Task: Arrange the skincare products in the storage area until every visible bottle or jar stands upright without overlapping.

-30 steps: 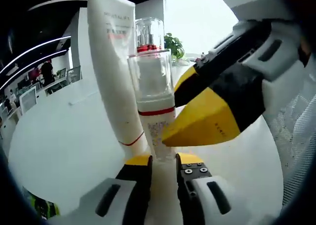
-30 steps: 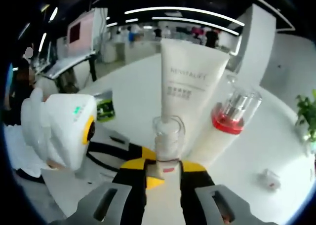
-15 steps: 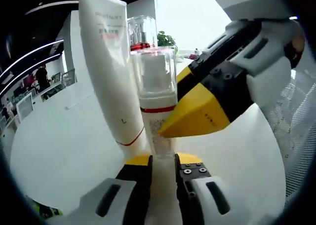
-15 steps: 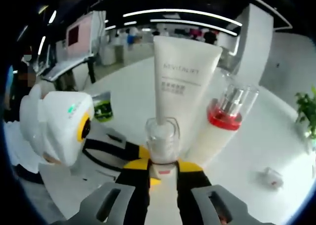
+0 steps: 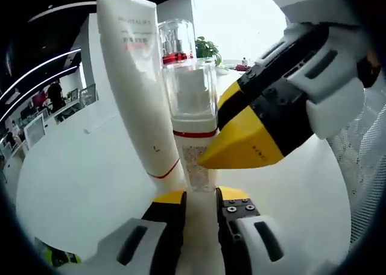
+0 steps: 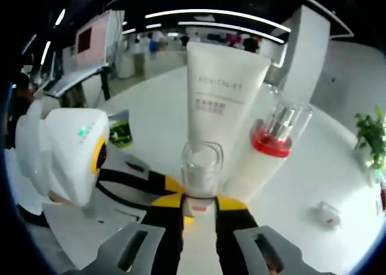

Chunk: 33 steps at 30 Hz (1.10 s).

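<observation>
A small pump bottle with a clear cap and a red band stands upright on the white table. My left gripper is shut on its base. The right gripper's yellow fingers come in from the right and press on the same bottle. In the right gripper view, my right gripper is shut on this pump bottle, and the left gripper's yellow fingertips meet its base from the left. Just behind stand a tall white tube and a white bottle with a red collar.
A green packet lies on the table behind the left gripper's body. A small white item lies at the right. A potted plant stands far back. A mesh chair back is at the right edge.
Both views have shifted slightly with the hands. The pump bottle stays held between both pairs of jaws, close in front of the tube and the red-collared bottle.
</observation>
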Each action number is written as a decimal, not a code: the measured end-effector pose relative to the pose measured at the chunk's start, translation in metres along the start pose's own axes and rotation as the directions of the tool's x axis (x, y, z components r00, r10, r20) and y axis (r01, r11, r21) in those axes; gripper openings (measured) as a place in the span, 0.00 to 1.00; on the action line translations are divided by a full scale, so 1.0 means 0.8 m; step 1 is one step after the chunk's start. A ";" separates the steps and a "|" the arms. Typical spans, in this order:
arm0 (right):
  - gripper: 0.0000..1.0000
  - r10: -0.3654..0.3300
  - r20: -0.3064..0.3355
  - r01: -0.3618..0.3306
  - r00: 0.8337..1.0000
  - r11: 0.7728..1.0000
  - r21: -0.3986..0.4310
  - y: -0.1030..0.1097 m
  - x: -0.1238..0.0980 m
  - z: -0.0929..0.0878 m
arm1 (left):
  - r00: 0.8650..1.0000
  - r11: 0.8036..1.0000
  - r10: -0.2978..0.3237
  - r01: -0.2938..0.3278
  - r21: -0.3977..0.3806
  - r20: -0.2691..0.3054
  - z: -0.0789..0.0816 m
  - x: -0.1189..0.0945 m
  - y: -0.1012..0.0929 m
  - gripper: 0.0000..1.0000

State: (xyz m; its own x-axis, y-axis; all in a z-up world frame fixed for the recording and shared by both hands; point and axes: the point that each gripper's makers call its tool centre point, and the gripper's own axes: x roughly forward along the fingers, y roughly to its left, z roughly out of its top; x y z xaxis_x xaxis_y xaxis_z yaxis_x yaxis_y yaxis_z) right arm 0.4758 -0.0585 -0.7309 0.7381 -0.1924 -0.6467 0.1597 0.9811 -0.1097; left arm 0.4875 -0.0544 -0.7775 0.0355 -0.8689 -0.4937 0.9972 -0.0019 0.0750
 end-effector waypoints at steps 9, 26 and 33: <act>0.12 0.017 -0.001 -0.017 1.000 0.999 0.044 0.003 0.006 0.003 | 1.000 1.000 0.018 -0.018 -0.010 -0.001 0.000 -0.005 0.008 0.24; 0.13 0.030 0.011 -0.030 1.000 0.999 0.040 0.006 0.003 0.004 | 1.000 1.000 0.016 -0.016 -0.005 -0.003 -0.001 -0.004 0.009 0.25; 0.14 0.038 0.012 -0.038 0.999 0.998 0.043 0.008 0.000 0.001 | 1.000 1.000 0.016 -0.016 -0.008 -0.008 -0.003 -0.004 0.010 0.27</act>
State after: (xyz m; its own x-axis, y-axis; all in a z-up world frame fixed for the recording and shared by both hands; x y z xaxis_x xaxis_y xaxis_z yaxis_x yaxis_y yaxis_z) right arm 0.4775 -0.0522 -0.7307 0.7517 -0.1555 -0.6409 0.1593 0.9858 -0.0524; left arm 0.4956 -0.0503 -0.7772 0.0517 -0.8648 -0.4994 0.9970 0.0158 0.0758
